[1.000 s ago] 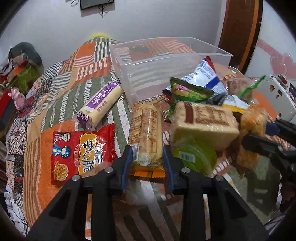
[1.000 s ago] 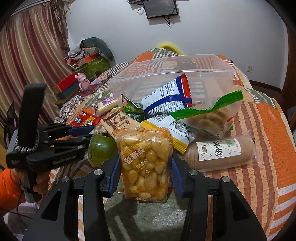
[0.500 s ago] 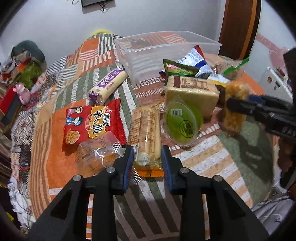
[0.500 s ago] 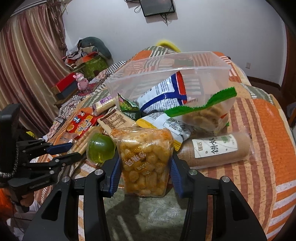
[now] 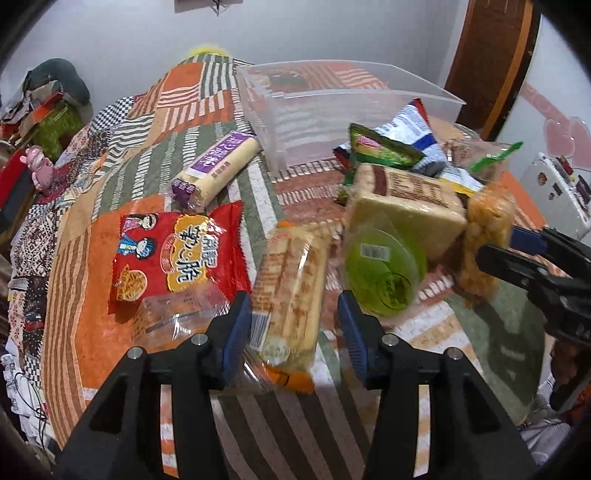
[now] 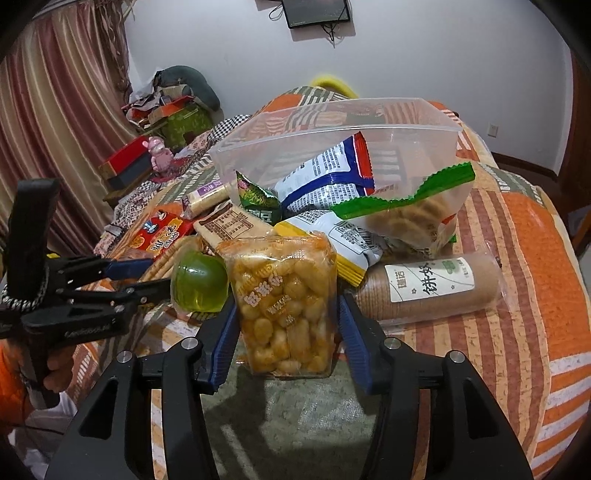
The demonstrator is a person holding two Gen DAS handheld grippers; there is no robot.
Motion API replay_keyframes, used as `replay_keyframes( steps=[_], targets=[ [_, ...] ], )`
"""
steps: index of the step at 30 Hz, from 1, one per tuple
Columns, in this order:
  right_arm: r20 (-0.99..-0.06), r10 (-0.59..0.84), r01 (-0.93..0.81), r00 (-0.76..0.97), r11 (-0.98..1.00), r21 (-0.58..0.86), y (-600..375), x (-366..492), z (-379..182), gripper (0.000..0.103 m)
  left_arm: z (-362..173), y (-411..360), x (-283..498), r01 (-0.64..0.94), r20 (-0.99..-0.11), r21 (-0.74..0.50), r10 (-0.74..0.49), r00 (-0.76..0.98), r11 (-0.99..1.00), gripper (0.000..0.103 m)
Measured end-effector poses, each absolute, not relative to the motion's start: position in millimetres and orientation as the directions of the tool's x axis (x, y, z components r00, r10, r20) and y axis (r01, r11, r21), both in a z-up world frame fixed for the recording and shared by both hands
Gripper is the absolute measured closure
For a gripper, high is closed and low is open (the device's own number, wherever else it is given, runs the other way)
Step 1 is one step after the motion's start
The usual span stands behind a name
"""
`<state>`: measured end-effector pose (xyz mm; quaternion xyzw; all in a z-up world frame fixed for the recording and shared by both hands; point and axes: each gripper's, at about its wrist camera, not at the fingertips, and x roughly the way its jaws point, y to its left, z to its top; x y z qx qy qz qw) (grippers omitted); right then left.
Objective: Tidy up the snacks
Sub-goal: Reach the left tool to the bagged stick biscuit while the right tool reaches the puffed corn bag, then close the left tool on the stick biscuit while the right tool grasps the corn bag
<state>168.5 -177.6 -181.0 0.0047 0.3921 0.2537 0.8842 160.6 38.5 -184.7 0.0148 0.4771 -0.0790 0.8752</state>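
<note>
Now the right gripper (image 6: 288, 328) grasps the puffed-snack bag (image 6: 284, 302), the left gripper (image 5: 291, 328) is released around the cracker pack (image 5: 291, 295); next comes, I think, the clear bin (image 6: 332, 147) ahead.

White wall (image 6: 424, 55) behind, with a dark screen (image 6: 316, 13) mounted high. Striped curtain (image 6: 62, 122) at left. Brown wooden door (image 5: 495, 62) at right. Patchwork quilt (image 5: 177, 103) in orange, green and white stripes over the bed. Clutter pile (image 6: 173, 99) near the curtain.
</note>
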Motion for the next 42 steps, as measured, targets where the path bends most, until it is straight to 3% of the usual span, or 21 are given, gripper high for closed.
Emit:
replay_keyframes(
  steps=[5,8,10,16,25,42],
  targets=[
    [-0.689,0.444,-0.444,0.573,0.875,0.194,-173,169,-183,0.052,-189,39,169,0.134,-0.826,-0.043,-0.11,0.553,0.99,0.055],
    [-0.685,0.438,-0.44,0.583,0.878,0.187,-172,168,-183,0.054,-192,36,169,0.142,-0.826,-0.025,-0.1,0.555,0.99,0.07],
    [-0.68,0.449,-0.443,0.58,0.874,0.199,-175,168,-182,0.06,-191,34,167,0.135,-0.819,-0.008,-0.084,0.567,0.991,0.072],
    [-0.667,0.457,-0.443,0.589,0.872,0.207,-180,165,-177,0.061,-171,38,150,0.13,-0.777,0.0,-0.081,0.625,0.992,0.081],
    [-0.627,0.461,-0.448,0.628,0.873,0.193,-189,156,-157,0.062,-153,37,138,0.12,-0.759,0.007,-0.072,0.647,0.993,0.081],
    [-0.523,0.429,-0.428,0.736,0.894,0.131,-205,187,-99,0.062,-83,17,154,0.11,-0.634,0.007,-0.08,0.77,0.994,0.081]
  ],
)
